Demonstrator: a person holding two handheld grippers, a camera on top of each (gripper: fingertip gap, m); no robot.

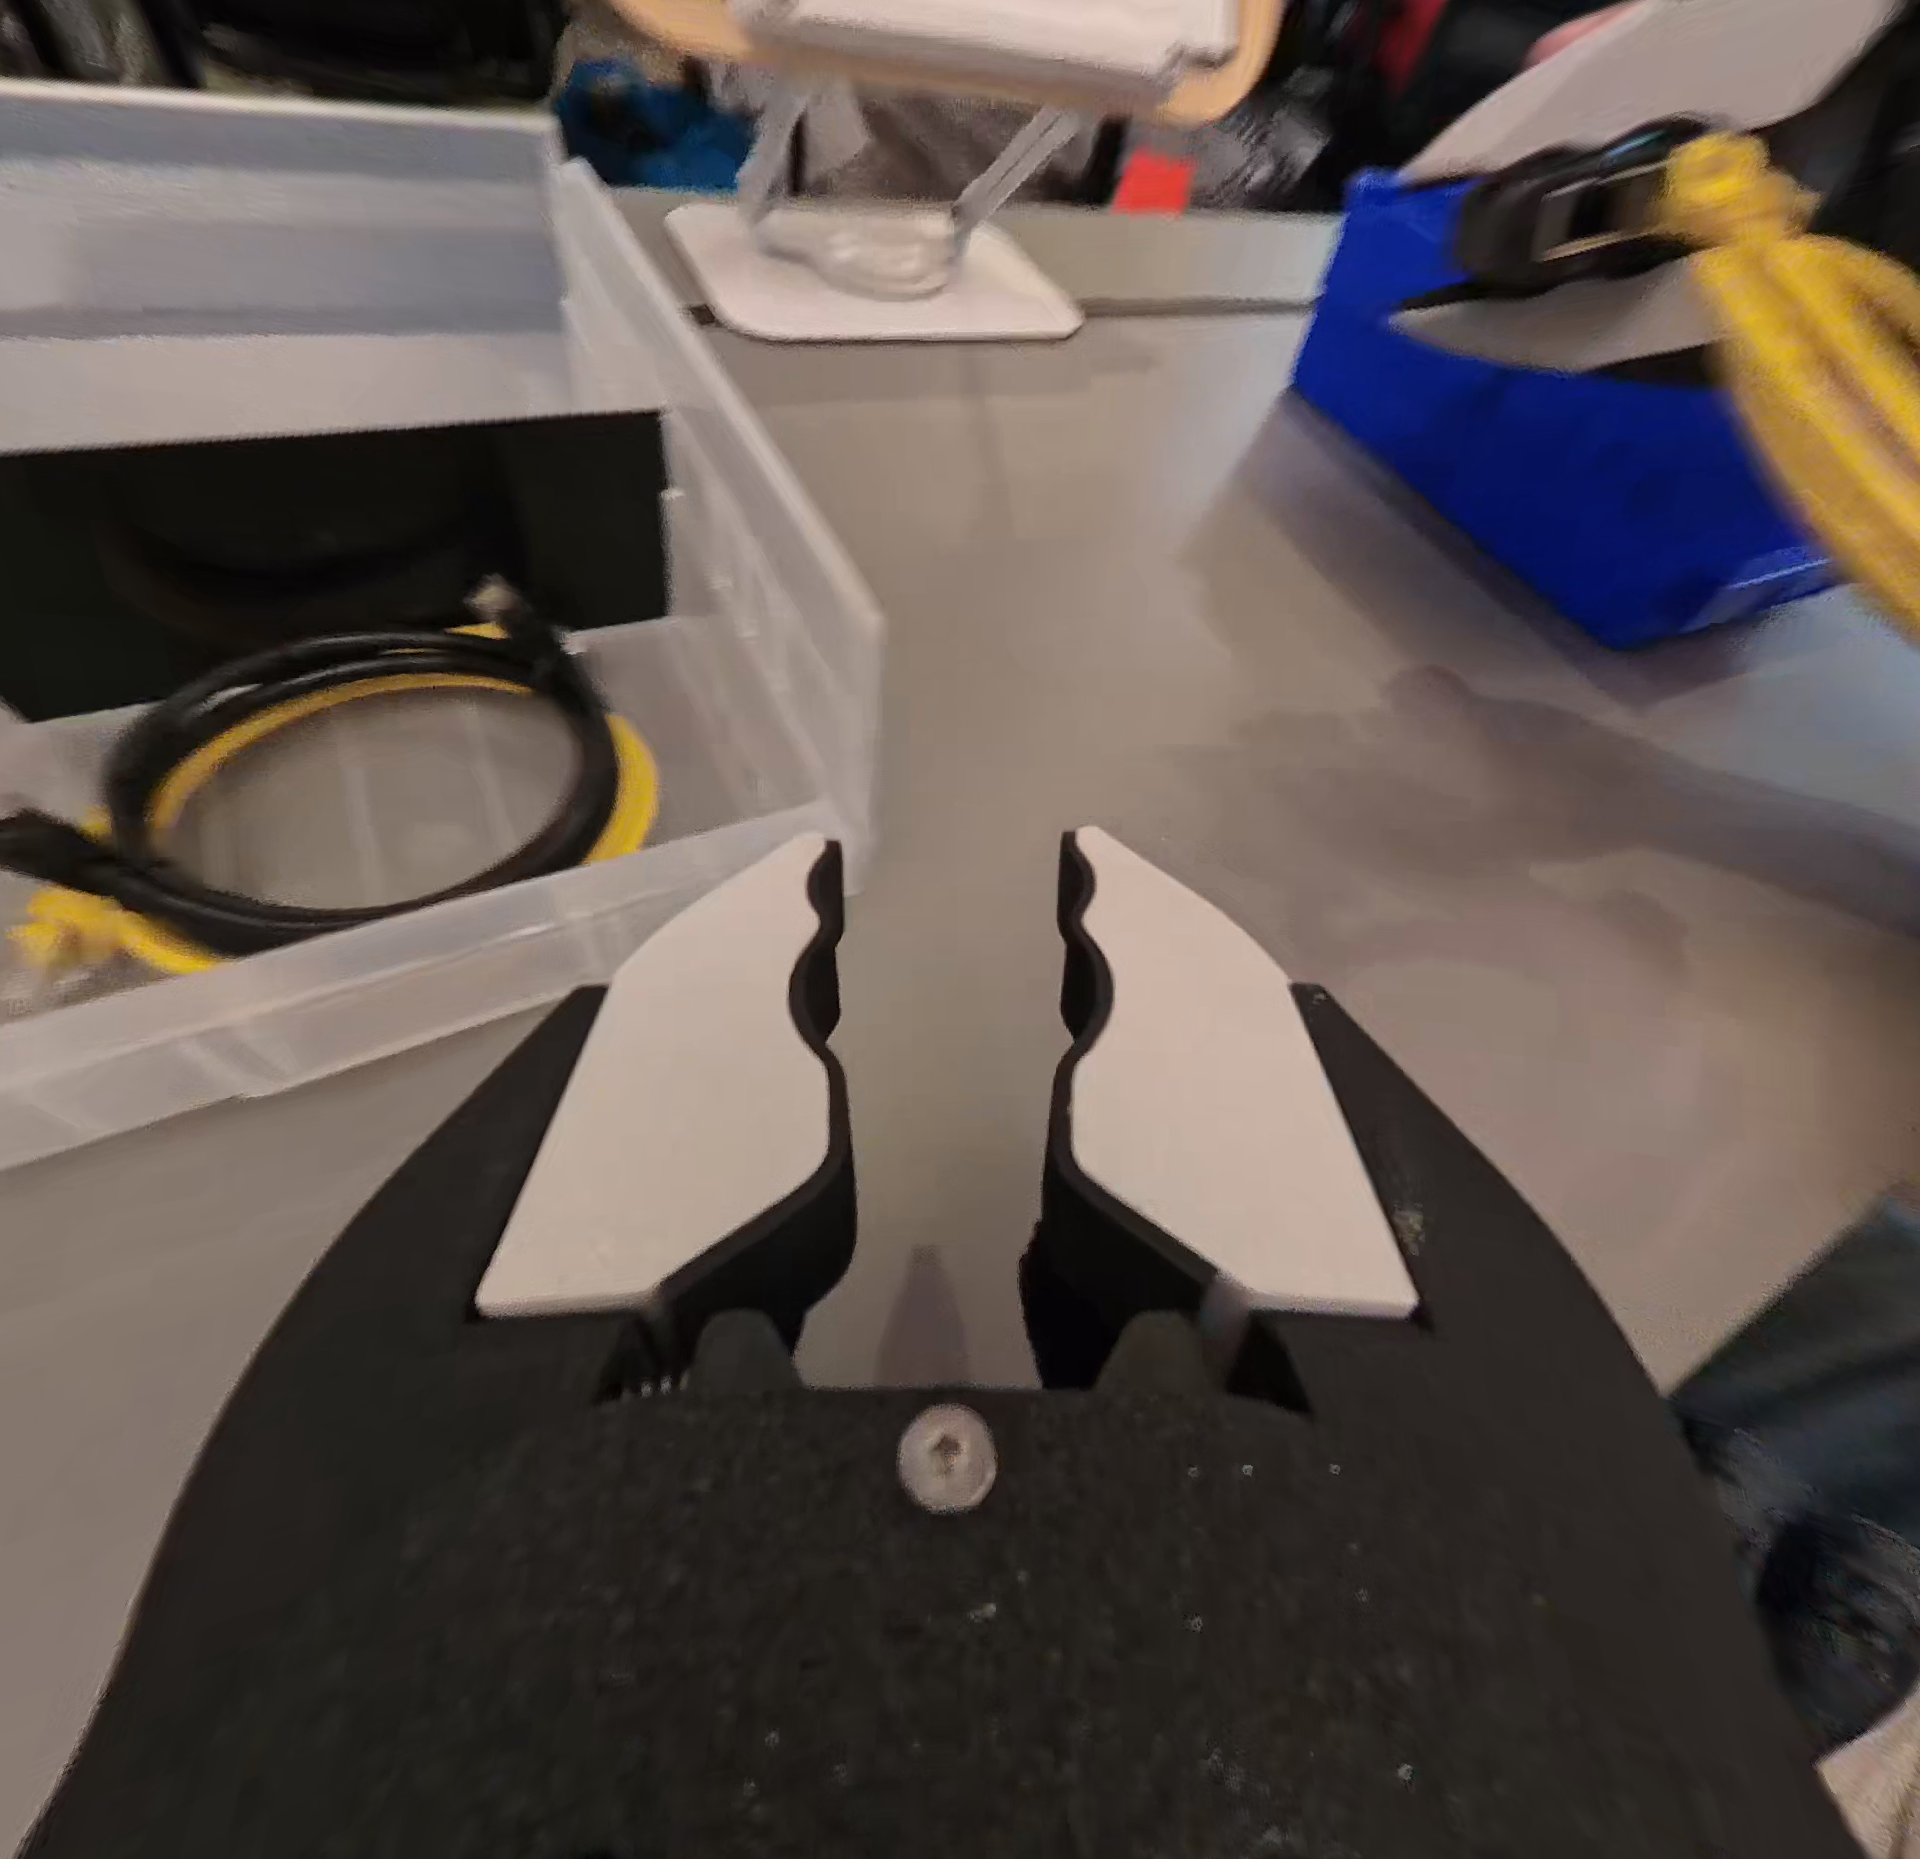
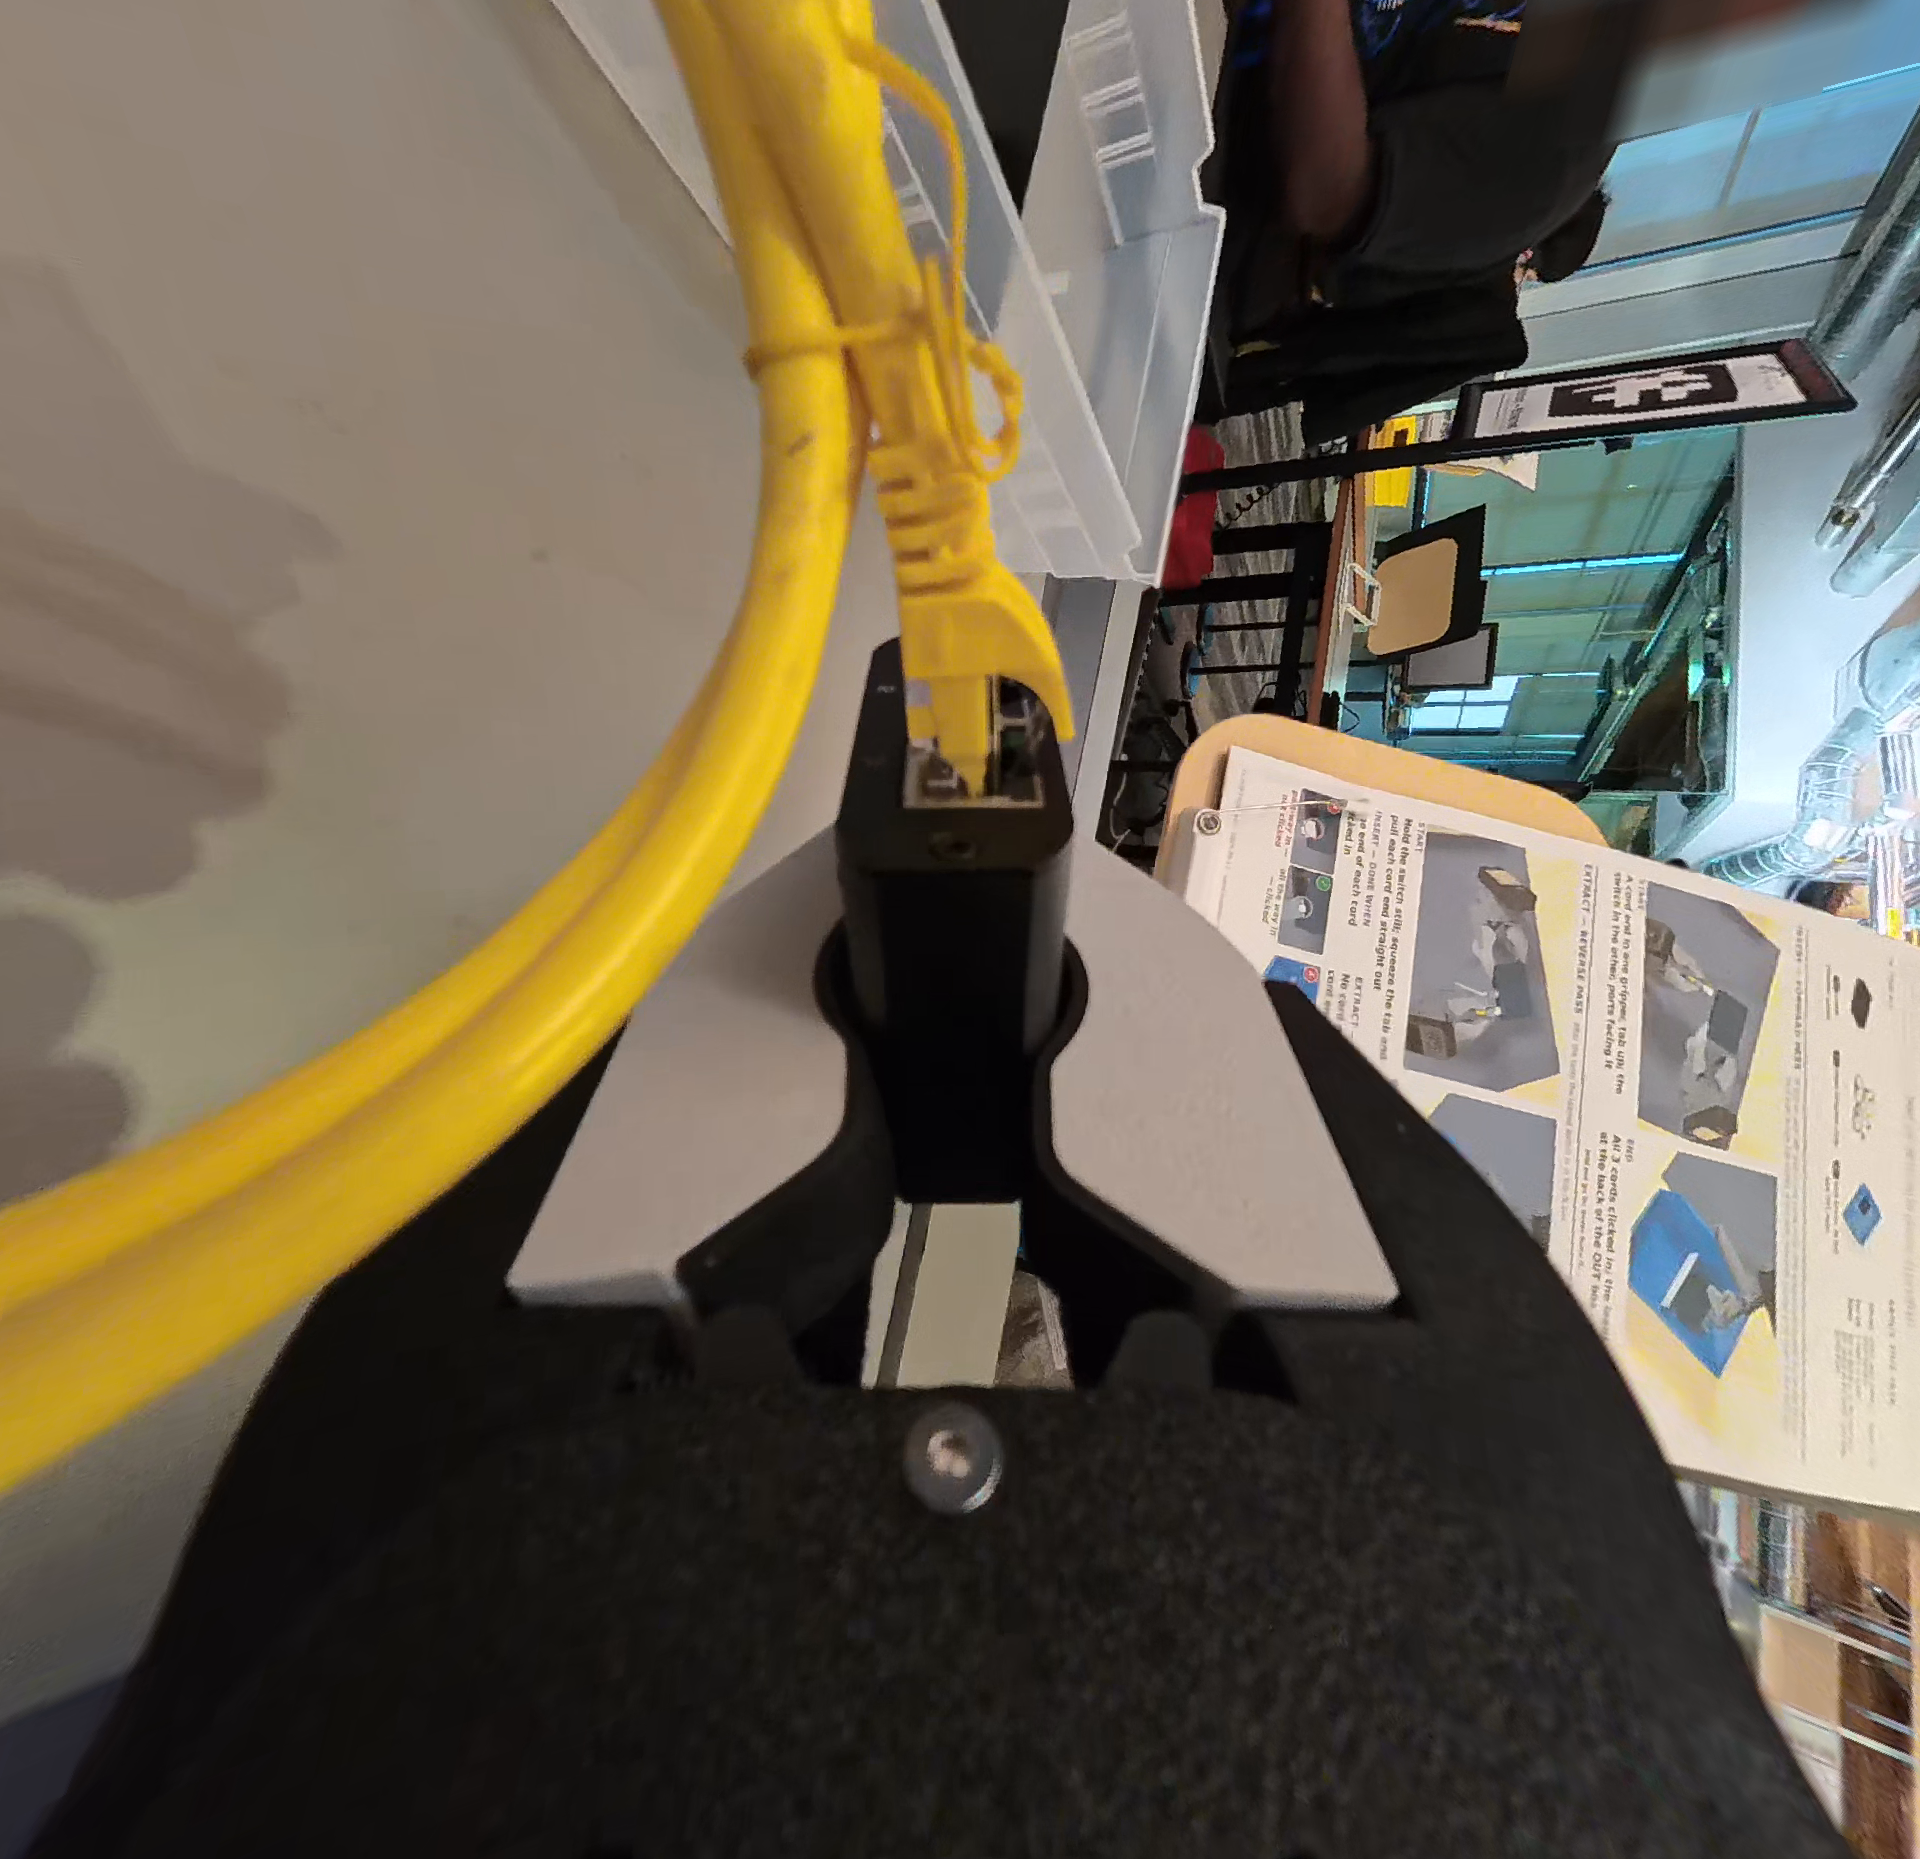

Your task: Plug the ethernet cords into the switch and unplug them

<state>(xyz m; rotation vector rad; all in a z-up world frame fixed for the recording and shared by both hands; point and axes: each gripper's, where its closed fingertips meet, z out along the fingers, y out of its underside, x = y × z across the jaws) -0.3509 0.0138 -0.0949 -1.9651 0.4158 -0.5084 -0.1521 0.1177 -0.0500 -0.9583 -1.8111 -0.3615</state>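
Two grippers show. The right gripper [image 2: 956,988] has its jaws pressed on a black switch [image 2: 951,936], which sticks out past the fingertips; a yellow ethernet cord [image 2: 800,438] is plugged into the port at its far end and loops away to the left of the jaws. The left gripper [image 1: 948,853] hovers over the grey desk [image 1: 1039,583], jaws apart and bare. Left of them, a clear bin [image 1: 436,968] holds coiled black and yellow cords [image 1: 561,729].

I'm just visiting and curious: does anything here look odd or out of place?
Nothing looks broken or spilled. The right gripper clamps the black switch, with a bundled yellow cord plugged into it and dangling. The left gripper is open and empty above the table.
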